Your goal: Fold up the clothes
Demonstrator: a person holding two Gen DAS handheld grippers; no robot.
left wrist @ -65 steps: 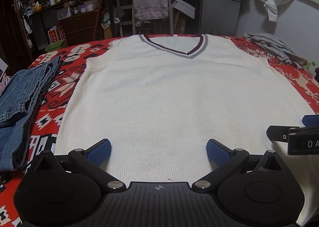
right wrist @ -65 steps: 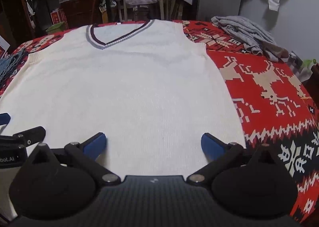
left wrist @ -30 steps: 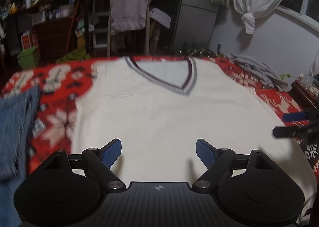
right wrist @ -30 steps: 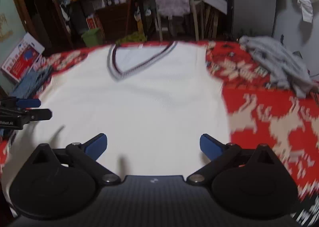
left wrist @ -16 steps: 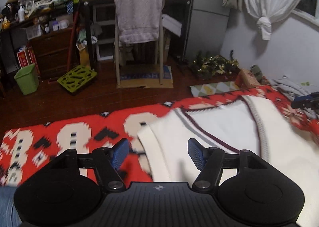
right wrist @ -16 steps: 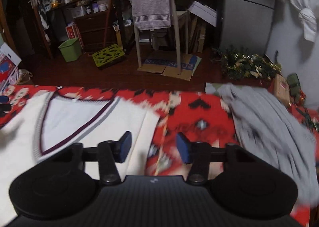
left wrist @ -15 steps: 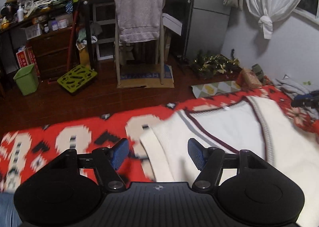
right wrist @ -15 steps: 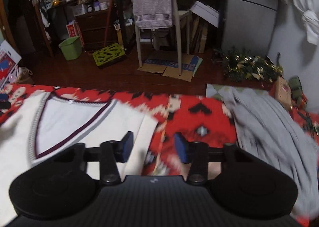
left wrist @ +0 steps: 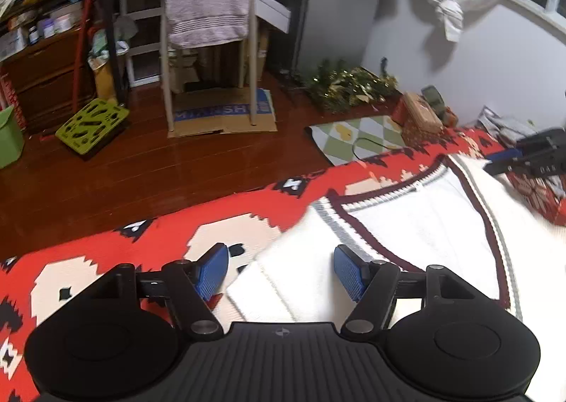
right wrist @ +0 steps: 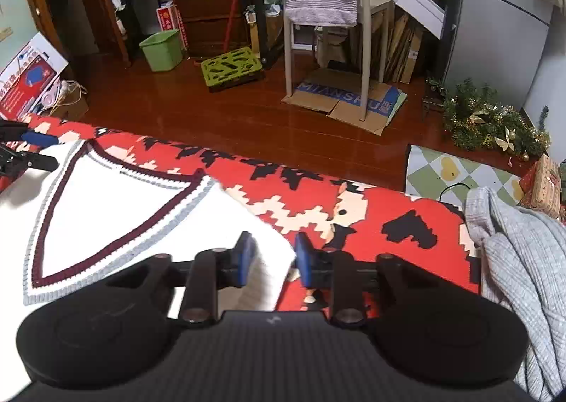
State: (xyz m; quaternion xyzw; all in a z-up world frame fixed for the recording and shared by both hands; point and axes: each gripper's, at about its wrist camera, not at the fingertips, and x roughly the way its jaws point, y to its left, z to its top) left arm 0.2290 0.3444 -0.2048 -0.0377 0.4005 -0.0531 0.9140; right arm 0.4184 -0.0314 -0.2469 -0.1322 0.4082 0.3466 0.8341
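Vest (left wrist: 417,225) on red patterned blanket (left wrist: 148,243)

Left gripper (left wrist: 281,274) hovers with fingers (left wrist: 211,276) spread wide over the white vest's (left wrist: 417,225) shoulder, red patterned blanket (left wrist: 169,225) underneath, right gripper (left wrist: 530,158) far right.

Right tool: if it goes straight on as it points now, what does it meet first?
Probably the white vest's shoulder corner, lying between the open fingers of the right tool; beyond it, only red patterned blanket. Depth is unclear.

The white vest (left wrist: 424,225) runs off both views' lower edges, its hem unseen.
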